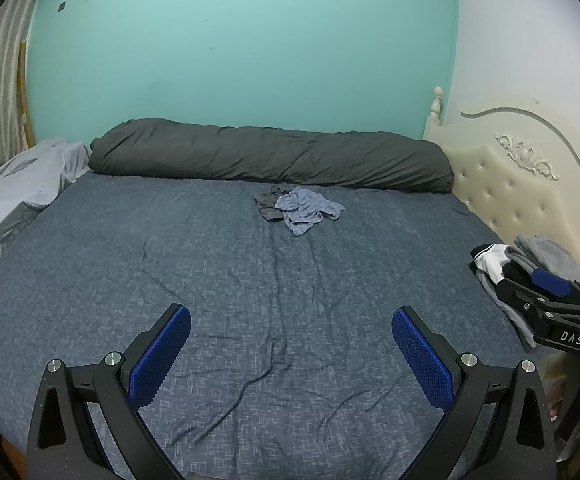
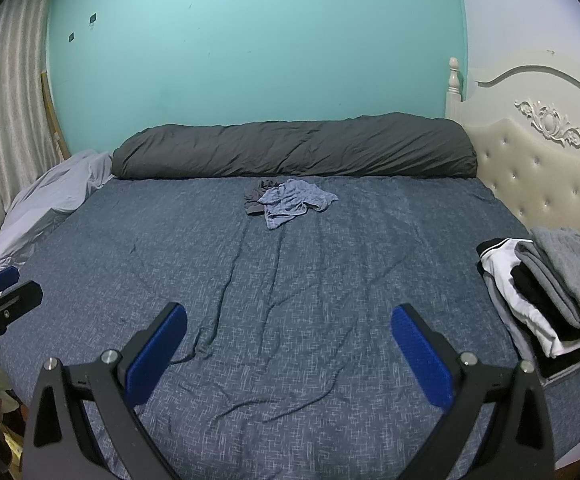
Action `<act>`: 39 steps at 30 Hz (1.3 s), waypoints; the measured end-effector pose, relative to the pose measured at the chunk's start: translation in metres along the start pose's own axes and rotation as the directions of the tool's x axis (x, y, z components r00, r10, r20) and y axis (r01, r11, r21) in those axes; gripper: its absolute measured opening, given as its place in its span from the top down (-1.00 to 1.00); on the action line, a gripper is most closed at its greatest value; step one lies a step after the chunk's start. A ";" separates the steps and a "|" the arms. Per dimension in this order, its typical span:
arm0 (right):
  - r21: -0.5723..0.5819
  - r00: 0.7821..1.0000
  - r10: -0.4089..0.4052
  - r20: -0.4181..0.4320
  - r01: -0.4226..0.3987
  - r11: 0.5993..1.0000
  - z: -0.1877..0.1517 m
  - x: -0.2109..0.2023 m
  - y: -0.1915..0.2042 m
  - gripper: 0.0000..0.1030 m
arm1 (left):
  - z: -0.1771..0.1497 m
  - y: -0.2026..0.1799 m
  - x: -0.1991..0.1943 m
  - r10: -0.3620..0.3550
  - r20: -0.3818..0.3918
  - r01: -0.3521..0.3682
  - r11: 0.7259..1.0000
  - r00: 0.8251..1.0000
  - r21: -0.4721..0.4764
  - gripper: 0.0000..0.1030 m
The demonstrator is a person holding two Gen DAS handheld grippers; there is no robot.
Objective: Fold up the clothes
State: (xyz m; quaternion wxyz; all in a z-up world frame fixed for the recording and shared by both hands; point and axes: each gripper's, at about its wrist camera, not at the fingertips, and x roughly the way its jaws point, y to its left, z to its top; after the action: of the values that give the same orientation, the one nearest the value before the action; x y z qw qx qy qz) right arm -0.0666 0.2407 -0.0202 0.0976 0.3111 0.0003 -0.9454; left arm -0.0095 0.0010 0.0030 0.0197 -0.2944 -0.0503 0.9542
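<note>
A crumpled light blue garment (image 1: 303, 210) lies on the far middle of the bed, partly over a dark grey garment (image 1: 266, 202). Both show in the right wrist view too, the blue one (image 2: 290, 202) and the grey one (image 2: 256, 196). My left gripper (image 1: 291, 314) is open and empty above the near part of the blue-grey bedsheet (image 1: 210, 264). My right gripper (image 2: 289, 314) is open and empty too, well short of the garments. The right gripper also shows at the right edge of the left wrist view (image 1: 549, 284).
A stack of folded clothes (image 2: 549, 292) in grey, black and white sits at the bed's right edge by the cream headboard (image 2: 537, 168). A rolled dark grey duvet (image 2: 290, 148) lies along the teal wall. A pale grey sheet (image 2: 50, 196) is bunched at the left.
</note>
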 end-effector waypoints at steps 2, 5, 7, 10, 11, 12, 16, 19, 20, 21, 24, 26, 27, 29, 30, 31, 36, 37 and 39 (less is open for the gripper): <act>-0.003 1.000 -0.001 -0.003 0.001 1.000 0.001 0.001 0.000 -0.99 | 0.000 0.000 0.001 0.001 0.000 -0.001 1.000 1.000 -0.002 -0.99; 0.000 1.000 -0.003 -0.005 0.003 1.000 0.002 0.002 -0.001 -0.99 | 0.000 -0.001 0.002 0.001 -0.002 -0.001 1.000 1.000 -0.001 -0.99; 0.000 1.000 -0.004 -0.006 0.004 1.000 0.001 0.003 -0.001 -0.99 | 0.001 -0.001 0.003 0.002 -0.003 -0.002 1.000 1.000 0.001 -0.99; -0.002 1.000 -0.006 -0.010 0.006 1.000 0.001 0.005 -0.001 -0.99 | 0.001 -0.002 0.005 0.002 -0.005 -0.002 1.000 1.000 0.001 -0.99; -0.003 1.000 -0.007 -0.012 0.007 1.000 0.001 0.006 -0.002 -0.99 | 0.000 -0.001 0.007 0.000 -0.005 0.000 1.000 1.000 -0.001 -0.99; -0.003 1.000 -0.008 -0.014 0.008 1.000 0.001 0.008 -0.002 -0.99 | 0.000 -0.001 0.008 -0.003 -0.006 0.003 1.000 1.000 -0.003 -0.99; -0.004 1.000 -0.015 -0.026 0.015 1.000 0.000 0.017 -0.005 -0.99 | -0.001 0.000 0.018 -0.008 -0.009 0.008 1.000 1.000 -0.007 -0.99; -0.004 0.999 -0.020 -0.039 0.020 1.000 -0.002 0.027 -0.008 -0.99 | -0.002 0.002 0.028 -0.008 -0.015 0.008 1.000 1.000 -0.008 -0.99; -0.004 0.999 -0.021 -0.044 0.021 1.000 -0.002 0.031 -0.009 -0.99 | -0.002 0.003 0.032 -0.010 -0.020 0.009 1.000 1.000 -0.011 -0.99; -0.006 0.998 -0.023 -0.052 0.022 1.000 -0.002 0.037 -0.009 -0.99 | -0.002 0.004 0.037 -0.010 -0.024 0.010 1.000 1.000 -0.013 -0.99; -0.011 0.997 -0.022 -0.072 0.021 1.000 -0.004 0.055 -0.011 -0.99 | -0.003 0.009 0.053 -0.009 -0.041 0.008 1.000 0.999 -0.020 -0.99; -0.015 0.996 -0.020 -0.084 0.019 1.000 -0.005 0.066 -0.012 -0.99 | -0.003 0.013 0.068 -0.005 -0.056 0.004 1.000 0.998 -0.028 -0.99; -0.019 0.996 -0.018 -0.092 0.016 1.000 -0.006 0.074 -0.011 -0.99 | -0.004 0.015 0.076 -0.004 -0.063 0.002 0.999 0.998 -0.033 -0.99; -0.024 0.994 -0.012 -0.105 0.010 1.000 -0.007 0.091 -0.011 -0.99 | -0.003 0.021 0.092 -0.004 -0.077 0.000 0.999 0.997 -0.044 -0.99; -0.025 0.993 -0.007 -0.115 0.004 1.000 -0.007 0.100 -0.012 -0.99 | -0.004 0.024 0.102 -0.005 -0.083 0.000 0.999 0.997 -0.054 -0.99; -0.022 0.992 0.001 -0.124 -0.004 1.000 -0.006 0.111 -0.013 -0.99 | -0.004 0.028 0.112 -0.006 -0.089 0.000 0.998 0.996 -0.063 -0.99; -0.024 0.985 0.033 -0.170 -0.038 0.999 0.000 0.171 -0.016 -0.99 | -0.009 0.051 0.166 -0.018 -0.117 0.004 0.992 0.993 -0.124 -0.99; -0.026 0.982 0.041 -0.182 -0.047 0.999 0.002 0.185 -0.016 -0.99 | -0.011 0.056 0.177 -0.022 -0.123 0.005 0.990 0.992 -0.139 -0.99; -0.030 0.977 0.057 -0.204 -0.064 0.997 0.005 0.213 -0.015 -0.99 | -0.012 0.067 0.202 -0.031 -0.136 0.007 0.985 0.990 -0.173 -0.99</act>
State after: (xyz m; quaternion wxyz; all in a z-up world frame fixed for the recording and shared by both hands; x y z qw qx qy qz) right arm -0.2397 0.2157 -0.1420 0.1315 0.4040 0.0182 -0.9051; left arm -0.1703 -0.0509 -0.1275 0.0069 -0.3600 -0.1340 0.9232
